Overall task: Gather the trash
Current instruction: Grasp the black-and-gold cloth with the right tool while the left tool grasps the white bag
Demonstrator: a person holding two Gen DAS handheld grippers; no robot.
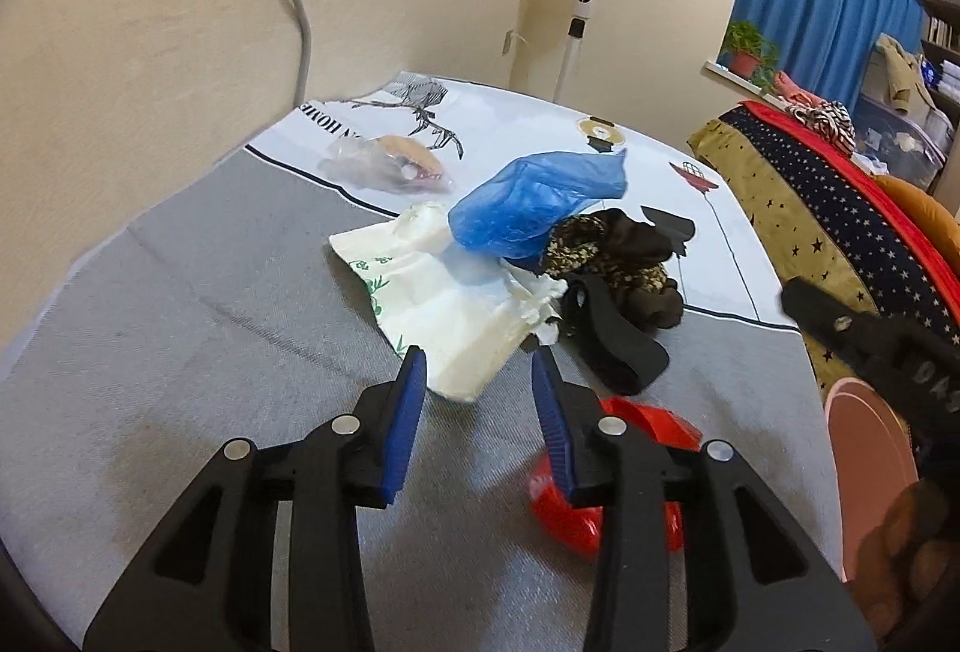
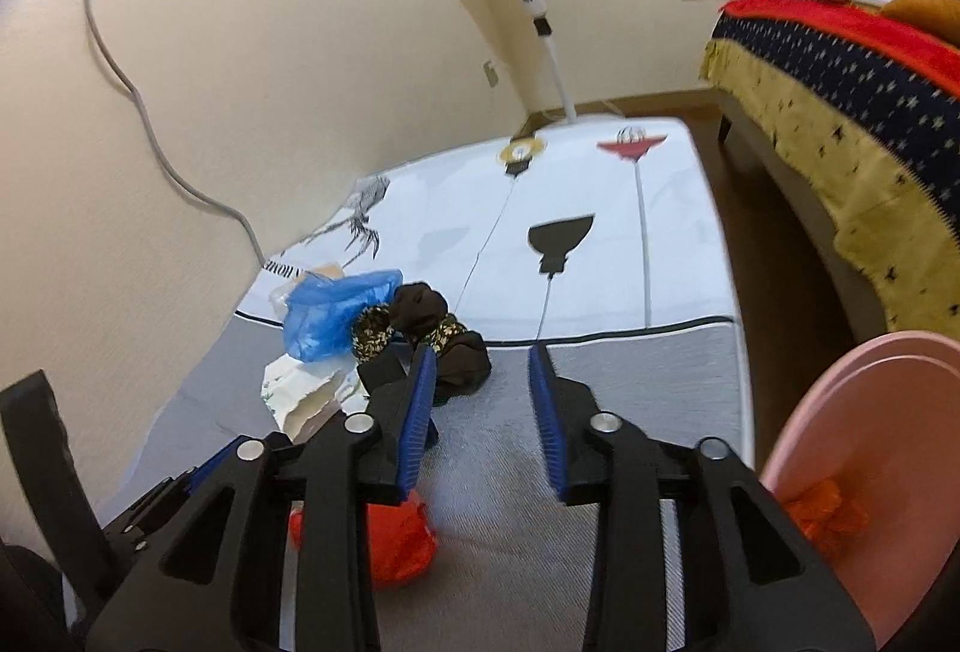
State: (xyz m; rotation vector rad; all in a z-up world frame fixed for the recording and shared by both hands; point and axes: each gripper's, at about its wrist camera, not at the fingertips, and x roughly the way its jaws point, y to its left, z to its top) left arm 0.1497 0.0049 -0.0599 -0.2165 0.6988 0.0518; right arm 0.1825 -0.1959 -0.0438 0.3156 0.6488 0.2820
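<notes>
Two blue-padded fingers of the left gripper [image 1: 479,373] stand apart with nothing between them, hovering just short of the near corner of a white plastic bag [image 1: 444,304]. Behind it lie a blue bag [image 1: 528,202], a clear bag [image 1: 372,163] and dark socks [image 1: 624,256], all on the grey mat [image 1: 180,352]. A red bag [image 1: 600,508] sits under the right finger.

From the right wrist, the right gripper [image 2: 483,382] is likewise open and empty. A pink bin [image 2: 852,448] at near right already holds something orange-red [image 2: 828,514].

Thin film could slip the pads, and a closing grip could snag the black strap [image 1: 612,334] or socks, dragging non-trash along.
</notes>
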